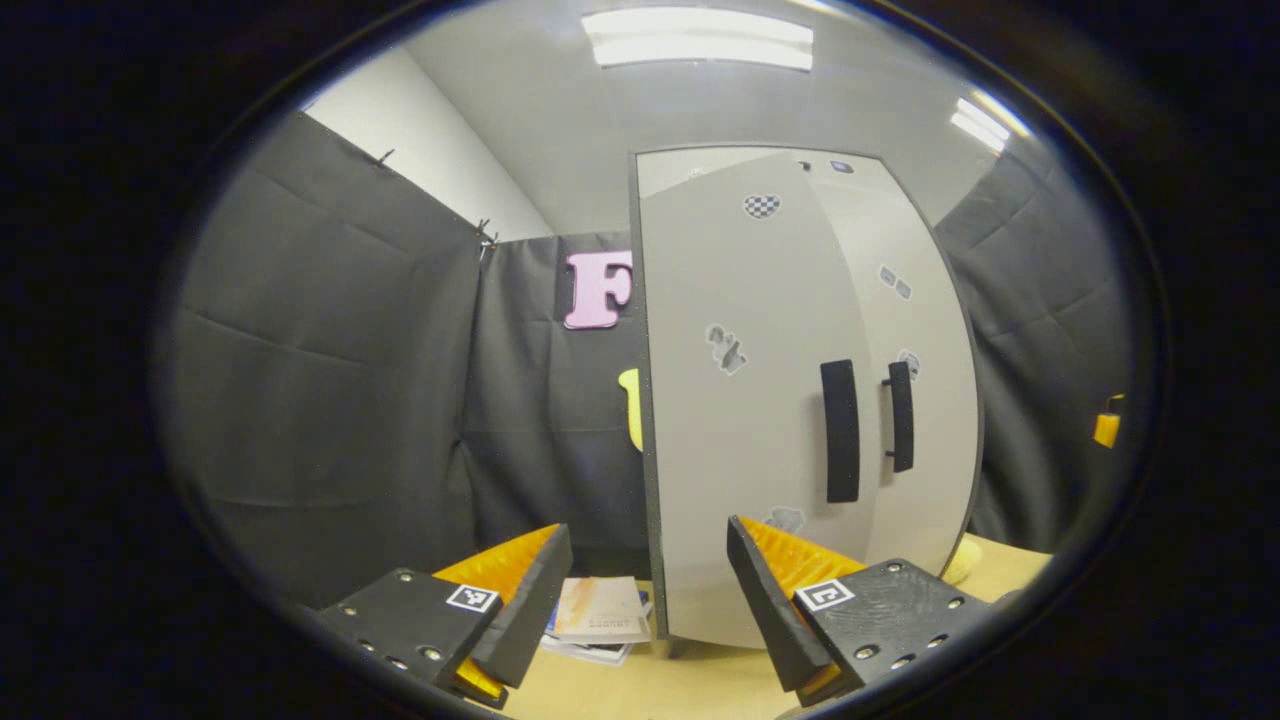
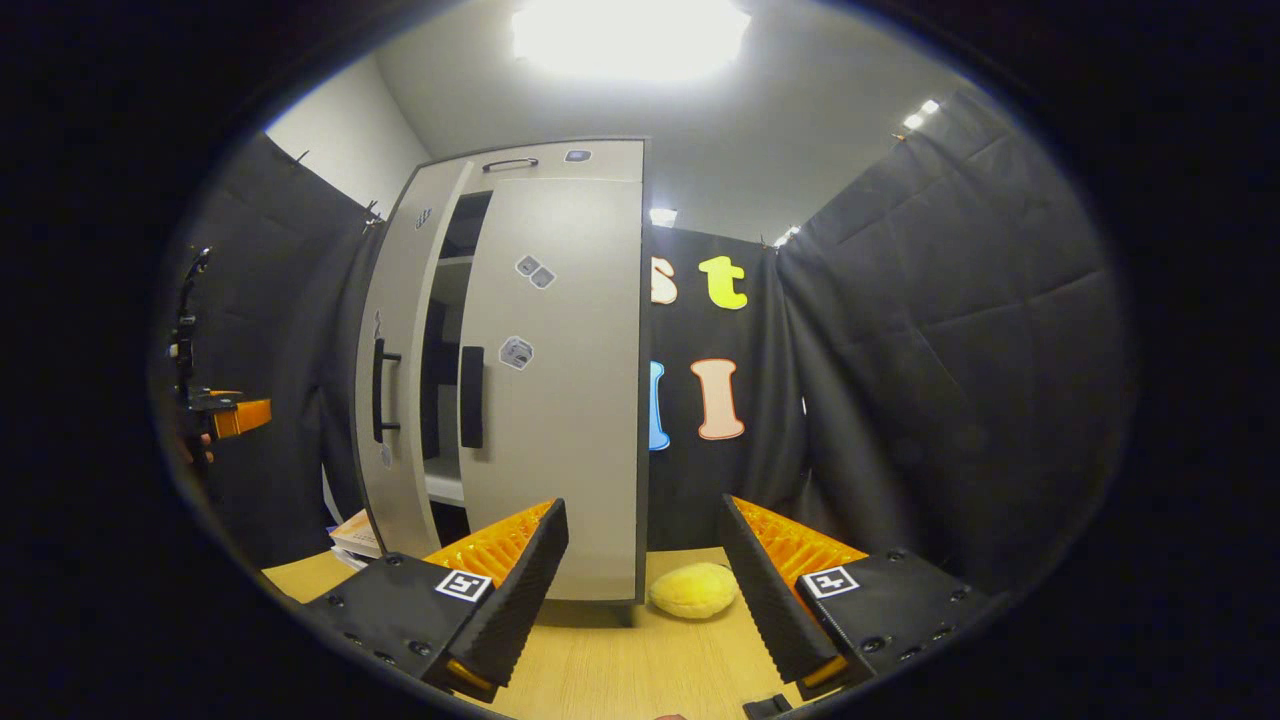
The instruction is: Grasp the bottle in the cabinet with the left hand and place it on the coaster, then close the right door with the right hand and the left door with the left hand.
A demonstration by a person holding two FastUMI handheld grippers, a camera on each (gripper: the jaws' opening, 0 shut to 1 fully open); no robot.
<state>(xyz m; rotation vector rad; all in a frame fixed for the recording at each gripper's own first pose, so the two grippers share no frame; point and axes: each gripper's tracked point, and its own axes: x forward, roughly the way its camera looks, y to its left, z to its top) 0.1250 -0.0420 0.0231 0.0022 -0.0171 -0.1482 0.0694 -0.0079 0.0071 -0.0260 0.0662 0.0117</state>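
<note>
left gripper (image 1: 648, 585): jaws wide, empty | right gripper (image 2: 645, 570): jaws wide, empty | cabinet (image 2: 560, 400) ahead

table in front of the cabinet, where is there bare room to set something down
Bare table lies in front of the cabinet, between the right tongs. It is crowded at the yellow sponge by the cabinet's right corner, and at the stack of books by its left door, between the left tongs.

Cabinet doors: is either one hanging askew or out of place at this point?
Only slightly. In the right gripper view the left door stands ajar, a dark gap showing shelves between it and the right door, which looks shut. Neither looks bent or damaged. Both the left gripper and the right gripper are open, holding nothing.
</note>
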